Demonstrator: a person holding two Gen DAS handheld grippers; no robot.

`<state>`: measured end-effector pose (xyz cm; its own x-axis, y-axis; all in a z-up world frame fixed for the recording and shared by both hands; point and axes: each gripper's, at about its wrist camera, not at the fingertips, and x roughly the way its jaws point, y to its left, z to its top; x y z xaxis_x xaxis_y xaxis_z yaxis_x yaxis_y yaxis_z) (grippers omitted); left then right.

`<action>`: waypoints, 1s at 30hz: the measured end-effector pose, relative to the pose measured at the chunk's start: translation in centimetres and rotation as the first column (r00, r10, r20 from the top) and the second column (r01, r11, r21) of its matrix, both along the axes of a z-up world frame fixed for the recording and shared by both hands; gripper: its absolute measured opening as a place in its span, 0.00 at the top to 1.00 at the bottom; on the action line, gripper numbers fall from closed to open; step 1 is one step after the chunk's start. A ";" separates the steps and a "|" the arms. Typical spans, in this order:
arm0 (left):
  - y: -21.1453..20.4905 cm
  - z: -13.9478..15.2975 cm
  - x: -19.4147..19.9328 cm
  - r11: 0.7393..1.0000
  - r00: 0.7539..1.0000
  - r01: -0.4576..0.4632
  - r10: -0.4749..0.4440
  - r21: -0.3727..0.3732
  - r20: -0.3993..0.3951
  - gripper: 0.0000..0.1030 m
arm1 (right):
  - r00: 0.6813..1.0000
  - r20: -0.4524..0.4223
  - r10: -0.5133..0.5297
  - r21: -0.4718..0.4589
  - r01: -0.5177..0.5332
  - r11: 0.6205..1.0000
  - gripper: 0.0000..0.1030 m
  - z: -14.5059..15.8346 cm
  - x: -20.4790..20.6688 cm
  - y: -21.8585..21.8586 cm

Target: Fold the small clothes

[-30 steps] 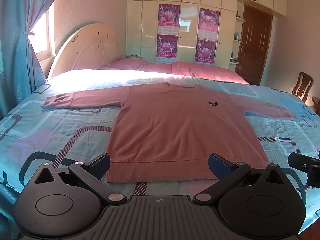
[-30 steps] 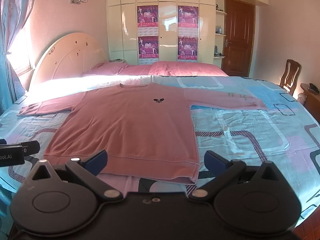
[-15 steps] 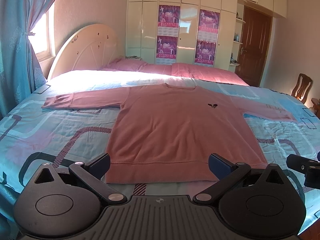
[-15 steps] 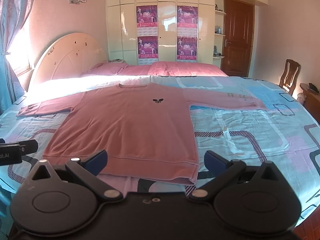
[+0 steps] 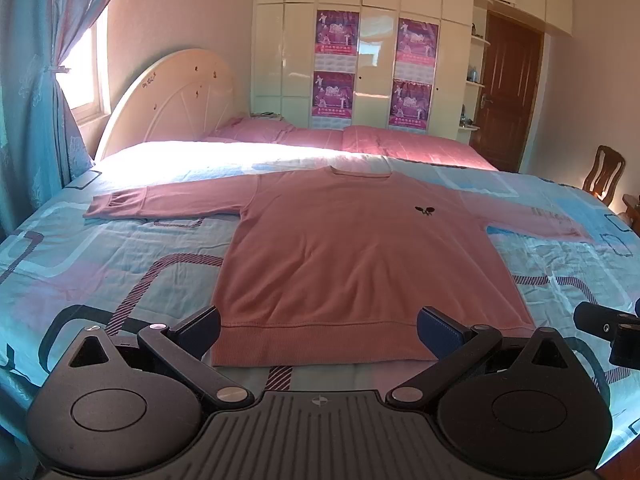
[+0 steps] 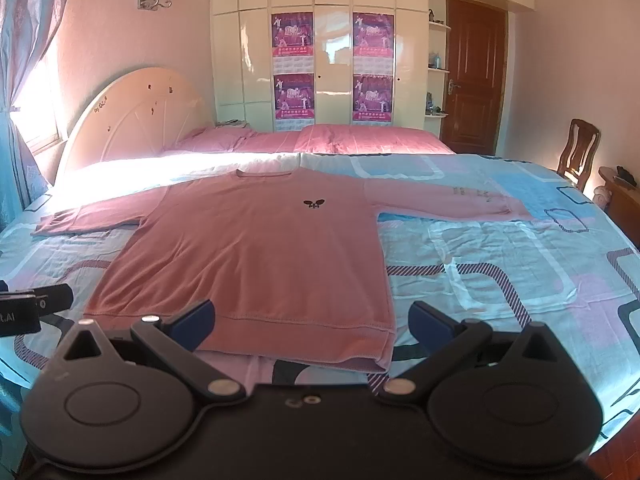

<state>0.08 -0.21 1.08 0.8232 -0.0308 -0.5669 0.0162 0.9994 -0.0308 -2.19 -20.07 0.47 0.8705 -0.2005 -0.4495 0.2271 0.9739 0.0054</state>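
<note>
A pink long-sleeved sweater [image 5: 352, 252] [image 6: 260, 252] lies flat and face up on the bed, both sleeves spread sideways and a small dark emblem on the chest. My left gripper [image 5: 318, 326] hovers open just short of the hem, nothing between its fingers. My right gripper [image 6: 312, 322] is also open, above the hem's right part near the bottom right corner [image 6: 380, 356]. Each gripper's tip shows at the edge of the other's view.
The bed has a blue and pink patterned cover [image 5: 120, 248]. Pink pillows [image 5: 360, 142], a cream headboard [image 5: 168, 100] and a wardrobe with posters stand beyond. A wooden chair [image 6: 576, 152] and a door are at the right.
Both views have shifted very slightly; the sweater and both open grippers look the same.
</note>
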 end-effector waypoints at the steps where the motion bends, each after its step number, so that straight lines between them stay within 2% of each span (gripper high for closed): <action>1: 0.0 0.0 0.0 1.000 1.000 0.000 0.000 0.000 0.000 0.00 | 1.000 0.001 -0.001 0.000 0.001 1.000 0.00 0.0 0.0 0.0; 21: -0.4 0.3 -0.2 1.000 1.000 0.002 -0.002 0.010 0.011 0.00 | 0.999 0.026 -0.018 0.013 0.018 1.000 0.00 0.2 0.0 -0.9; 27: -0.3 0.6 2.3 1.000 0.999 -0.027 0.027 -0.014 0.022 0.00 | 0.995 0.077 -0.069 0.032 0.066 0.997 0.00 1.1 1.1 -3.1; 30: -0.3 0.4 4.5 0.997 1.000 -0.006 0.007 -0.072 0.018 0.00 | 0.988 0.115 -0.106 0.031 0.103 0.994 0.00 1.8 2.1 -4.8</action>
<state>4.62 -0.51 1.50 0.8337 -0.0652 -0.5484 0.0107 0.9947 -0.1021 -0.10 -24.87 2.28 0.8918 -0.2832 -0.3528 0.3243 0.9439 0.0620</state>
